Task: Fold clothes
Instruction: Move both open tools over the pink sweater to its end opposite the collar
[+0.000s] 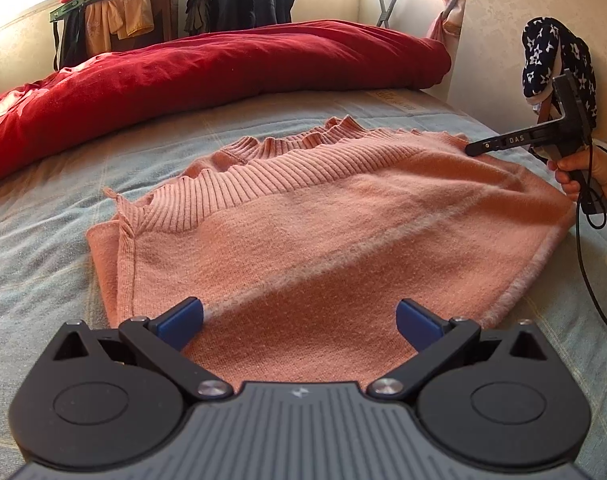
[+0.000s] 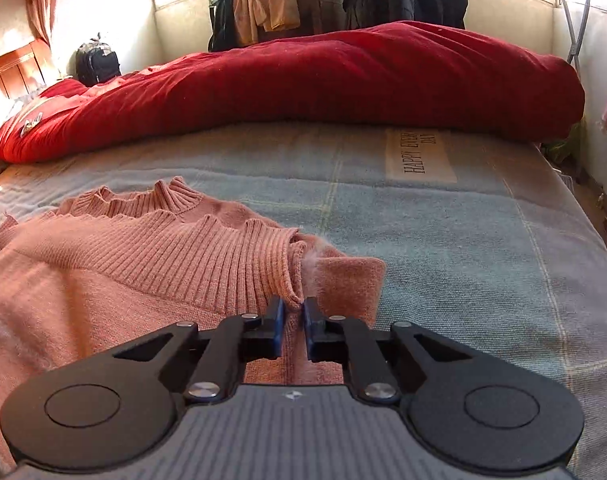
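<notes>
My right claw [image 2: 293,307] is clamped on the ribbed hem corner of the pink sweater [image 2: 115,280], which lies partly folded mid-bed [image 2: 463,248], its near part hidden by the claw's body. My left claw [image 1: 299,318] gapes empty over the sweater's near edge. A red duvet [image 2: 303,80] hides the bed's far edge.

pink sweater [image 2: 103,280]: left part cut off by edge | red duvet [image 1: 183,80]: left end possibly cropped
</notes>
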`<state>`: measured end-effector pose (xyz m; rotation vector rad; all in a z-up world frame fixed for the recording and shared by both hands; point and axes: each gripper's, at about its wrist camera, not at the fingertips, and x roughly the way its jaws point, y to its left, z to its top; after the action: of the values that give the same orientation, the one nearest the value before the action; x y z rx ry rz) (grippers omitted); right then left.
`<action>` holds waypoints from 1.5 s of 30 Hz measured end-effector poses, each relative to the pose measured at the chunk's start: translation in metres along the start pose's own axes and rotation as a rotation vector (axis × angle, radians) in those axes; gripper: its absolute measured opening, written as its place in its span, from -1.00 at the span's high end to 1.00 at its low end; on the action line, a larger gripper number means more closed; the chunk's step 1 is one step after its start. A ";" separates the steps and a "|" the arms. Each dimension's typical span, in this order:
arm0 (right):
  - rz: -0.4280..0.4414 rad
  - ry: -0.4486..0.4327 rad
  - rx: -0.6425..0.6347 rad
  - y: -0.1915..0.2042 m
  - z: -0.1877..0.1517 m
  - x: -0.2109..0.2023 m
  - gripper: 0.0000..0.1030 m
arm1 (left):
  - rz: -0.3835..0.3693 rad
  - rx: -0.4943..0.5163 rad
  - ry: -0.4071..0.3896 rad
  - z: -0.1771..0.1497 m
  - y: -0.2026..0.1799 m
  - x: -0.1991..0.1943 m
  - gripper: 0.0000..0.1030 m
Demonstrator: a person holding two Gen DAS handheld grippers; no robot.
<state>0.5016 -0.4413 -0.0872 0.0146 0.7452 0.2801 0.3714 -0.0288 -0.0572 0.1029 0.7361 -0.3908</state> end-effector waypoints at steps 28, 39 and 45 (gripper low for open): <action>0.106 0.030 -0.019 0.052 0.005 -0.015 -0.10 | -0.048 -0.045 0.001 0.020 0.022 0.016 -0.99; 0.162 -0.017 0.123 0.025 -0.038 -0.099 -0.38 | 0.002 0.049 0.025 0.000 0.002 -0.011 -0.99; 0.126 0.106 0.011 0.052 -0.079 -0.089 -0.39 | -0.075 0.021 0.060 -0.013 -0.022 -0.007 -0.99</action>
<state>0.3734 -0.4210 -0.0803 0.0573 0.8529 0.3998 0.3508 -0.0438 -0.0610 0.1075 0.7968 -0.4683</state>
